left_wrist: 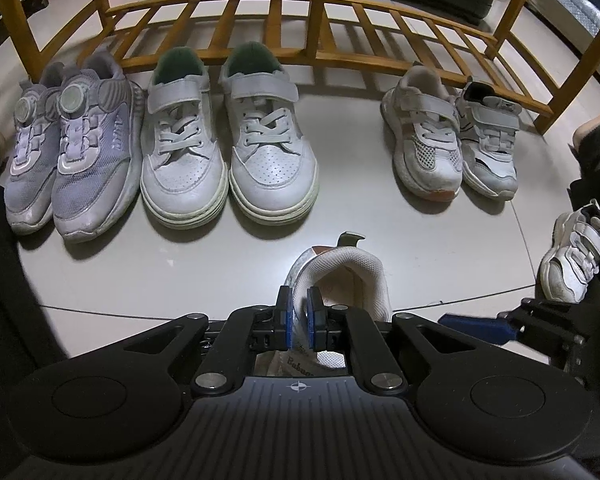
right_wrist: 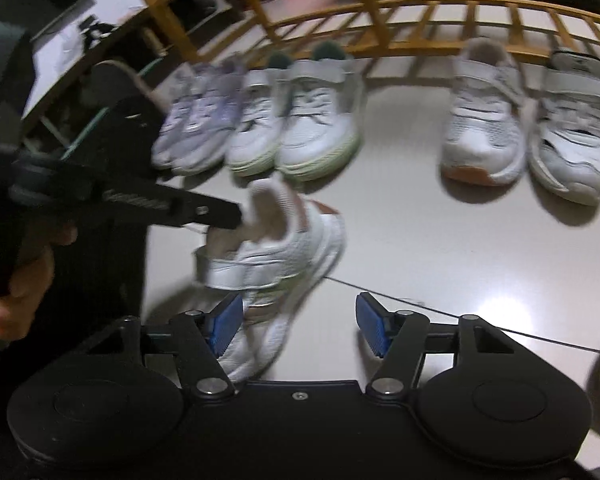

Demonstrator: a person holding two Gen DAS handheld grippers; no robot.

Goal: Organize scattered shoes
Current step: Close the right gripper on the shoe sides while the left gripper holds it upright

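My left gripper (left_wrist: pixel 299 312) is shut on the collar rim of a small white mesh shoe (left_wrist: pixel 352 276) with orange trim, heel end up. In the right wrist view that shoe (right_wrist: pixel 276 248) hangs toe-down from the left gripper (right_wrist: pixel 236 216), its strap loose. My right gripper (right_wrist: pixel 300 328) stands open just below it; the shoe's toe lies beside the left blue pad (right_wrist: pixel 224 328), and neither pad presses on it. Its matching shoe (left_wrist: pixel 424 140) stands in the row against the rack, beside a grey-and-white shoe (left_wrist: pixel 490 140).
A lilac pair (left_wrist: pixel 72 160) and a white pair with green lining (left_wrist: pixel 228 152) stand left in the row, before a low wooden rack (left_wrist: pixel 260 40). Another white shoe (left_wrist: pixel 576 256) lies at the far right. Between the pairs is a gap of bare floor (left_wrist: pixel 348 140). A hand (right_wrist: pixel 20 280) holds the left gripper.
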